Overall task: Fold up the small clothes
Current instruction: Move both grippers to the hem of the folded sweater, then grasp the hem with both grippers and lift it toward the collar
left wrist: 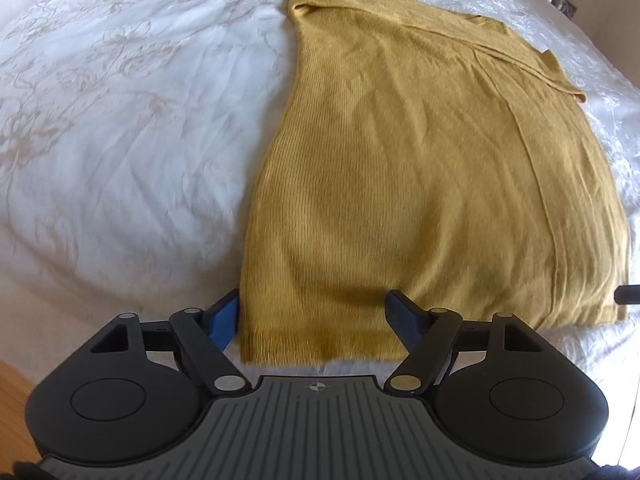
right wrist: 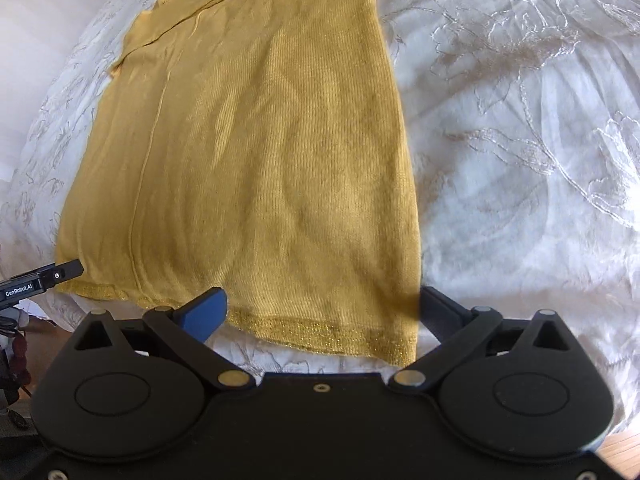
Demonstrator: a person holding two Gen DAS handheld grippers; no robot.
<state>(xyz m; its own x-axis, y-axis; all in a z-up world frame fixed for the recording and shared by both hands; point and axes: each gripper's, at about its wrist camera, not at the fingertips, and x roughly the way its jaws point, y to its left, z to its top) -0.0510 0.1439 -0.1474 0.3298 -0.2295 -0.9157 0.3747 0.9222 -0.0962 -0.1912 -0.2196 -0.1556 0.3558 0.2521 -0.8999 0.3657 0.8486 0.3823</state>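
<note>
Grippers come first, close to the hem of the yellow knit top (left wrist: 420,168). The left gripper (left wrist: 316,316) is wide open over the top's near left corner, its blue fingers (left wrist: 222,320) holding nothing. The right gripper (right wrist: 320,312) is open too, by the near right corner (one finger may touch the edge, but it's blurry). Farther off, the top lies flat on the white bedspread (left wrist: 120,120), sleeves folded in.

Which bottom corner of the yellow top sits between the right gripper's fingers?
The yellow top's right hem corner, between the right gripper's open fingers; the other corner lies beside the left gripper.
</note>
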